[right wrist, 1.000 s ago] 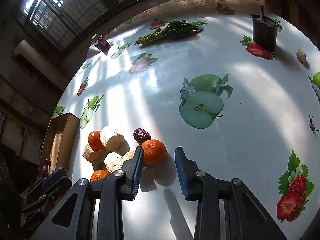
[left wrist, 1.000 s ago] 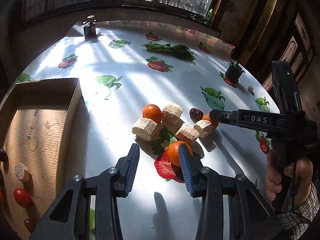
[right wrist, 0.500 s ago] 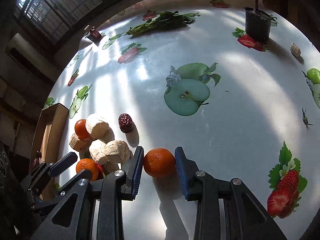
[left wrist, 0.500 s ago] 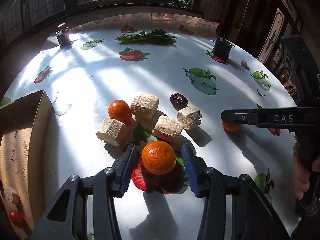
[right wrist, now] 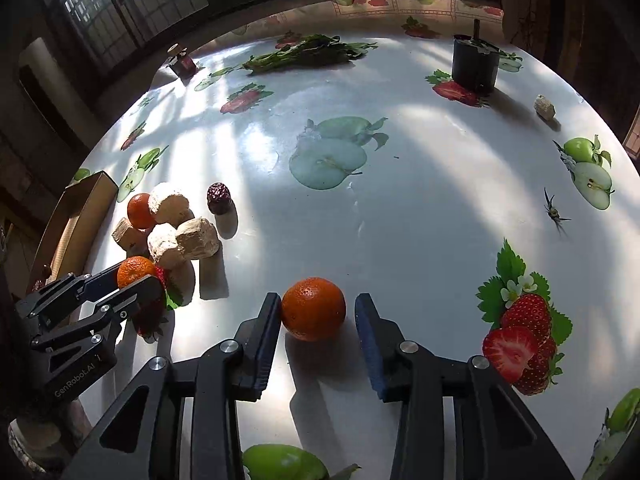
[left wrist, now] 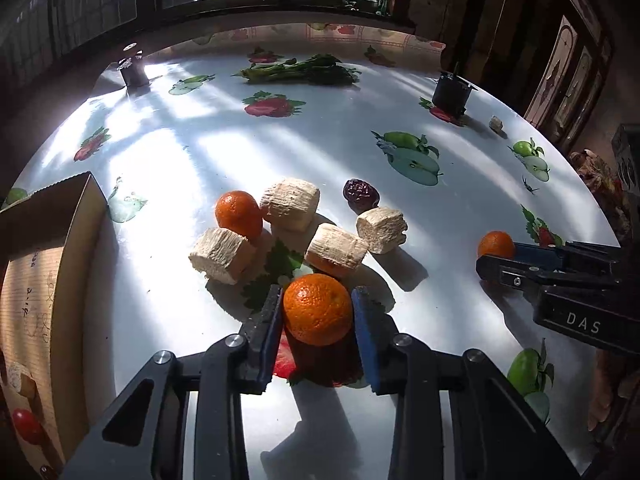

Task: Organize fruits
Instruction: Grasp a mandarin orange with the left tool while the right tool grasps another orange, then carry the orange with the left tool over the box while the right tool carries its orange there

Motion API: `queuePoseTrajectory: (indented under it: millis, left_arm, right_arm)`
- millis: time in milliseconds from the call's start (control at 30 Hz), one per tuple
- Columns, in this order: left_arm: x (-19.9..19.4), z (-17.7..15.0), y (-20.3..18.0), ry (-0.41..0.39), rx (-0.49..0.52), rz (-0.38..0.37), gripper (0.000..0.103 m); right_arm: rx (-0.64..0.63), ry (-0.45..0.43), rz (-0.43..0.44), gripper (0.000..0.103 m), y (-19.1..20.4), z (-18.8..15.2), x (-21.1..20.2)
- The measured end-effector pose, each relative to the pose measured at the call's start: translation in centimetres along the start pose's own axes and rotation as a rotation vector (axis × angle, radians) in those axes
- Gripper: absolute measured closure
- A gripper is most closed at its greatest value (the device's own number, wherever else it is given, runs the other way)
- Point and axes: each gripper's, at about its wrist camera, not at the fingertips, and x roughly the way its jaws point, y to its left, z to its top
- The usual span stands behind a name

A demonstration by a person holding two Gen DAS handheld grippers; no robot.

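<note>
Round worktop (left wrist: 224, 152) under a glossy fruit-print cloth, barred window behind, hard sun stripes across the surface.

Left tongs (left wrist: 316, 320): a tangerine (left wrist: 318, 309) sits directly between the pads, at their forward ends, on the cloth. Jaws closing; both pads appear to meet its sides, so I read it as grasped. Roundish fruit, no long axis to line up.

Right tongs (right wrist: 316, 322): a second tangerine (right wrist: 313, 308) lies between the pads, against the left pad (right wrist: 266, 320), with a clear gap to the right one. Jaws opening; not gripped.

Third tangerine (left wrist: 239, 214) rests well ahead of the left tongs, touching the pale fibrous chunks (left wrist: 336, 250). A dark dried date (left wrist: 361, 195) lies just beyond the heap. The left hand is nearer to all of these.

Cardboard box (left wrist: 86, 216), open-topped, stands at the worktop's left edge, on the left tongs' side. Inside, low in view: one pale chunk (left wrist: 18, 378) and a small red fruit (left wrist: 26, 426); the rest of its floor is bare or cropped.

Judgement: the next carry is probably leftward to the box; the heap lies beside the path.
</note>
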Motion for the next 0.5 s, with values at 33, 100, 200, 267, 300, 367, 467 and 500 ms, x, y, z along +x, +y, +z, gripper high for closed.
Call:
queuePoseTrajectory:
  millis: [33,100,200,267,300,367,467,500]
  left_arm:
    - [-0.3,-0.1,0.0,-0.002,-0.004,-0.006,0.070]
    - [-1.5,-0.5,-0.2,-0.027,0.004,0.004,0.070]
    - [-4.4,-1.3,-0.2,-0.089,-0.003,0.002,0.070]
    - [-6.5,-1.8,0.3,-0.129,-0.031,-0.014,0.070]
    - [-7.6,-2.0,0.6,-0.151,-0.048,-0.020,0.070]
    - [-9.8,-2.7,1.4,-0.193,-0.082,-0.022,0.070]
    - [-12.4,-3.9,2.5,-0.234,-0.119,-0.013,0.070]
    - [-13.1,-4.3,2.9,-0.243,-0.130,-0.006,0.070]
  right_arm:
    - [-0.004,-0.003,-0.013,0.069,0.1,-0.2,-0.1]
    - [0.014,-0.005,0.004,0.070,0.0,-0.5,-0.3]
    - [0.048,-0.008,0.036,0.070,-0.3,-1.0,-0.8]
    - [0.052,-0.019,0.057,0.070,0.0,-1.4,-1.5]
    - [0.050,-0.028,0.066,0.070,0.2,-1.5,-2.0]
    - [0.041,-0.058,0.088,0.070,1.0,-1.7,-3.2]
    - [0.017,-0.098,0.128,0.070,2.6,-2.1,-4.7]
    - [0.011,-0.106,0.139,0.070,3.2,-2.3,-5.1]
